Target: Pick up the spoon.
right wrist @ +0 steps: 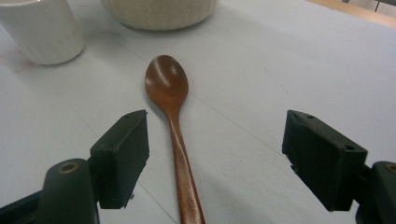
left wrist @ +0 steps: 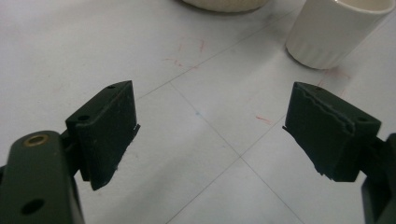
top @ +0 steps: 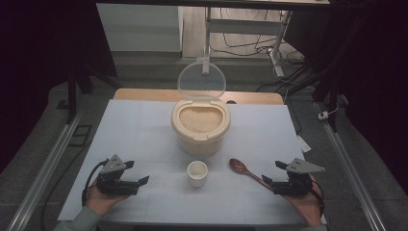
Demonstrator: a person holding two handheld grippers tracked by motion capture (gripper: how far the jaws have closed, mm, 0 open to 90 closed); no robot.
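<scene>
Currently both grippers rest near the table's (top: pixel 134 125) front edge, jaws wide and empty: right gripper (right wrist: pixel 215 154) straddles the wooden spoon (right wrist: pixel 173 121) handle, apparently ready to grasp; left gripper (left wrist: pixel 210 135) waits beside the cup (left wrist: pixel 334 30).

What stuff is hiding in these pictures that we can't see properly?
- Spoon handle end: cut off by the bottom edge in the right gripper view; behind the right gripper in the high view.
- Cup contents: too small in the high view; its rim is cut off in the left gripper view.
- How deep the rice goes in the rice container: hidden by its walls.
</scene>
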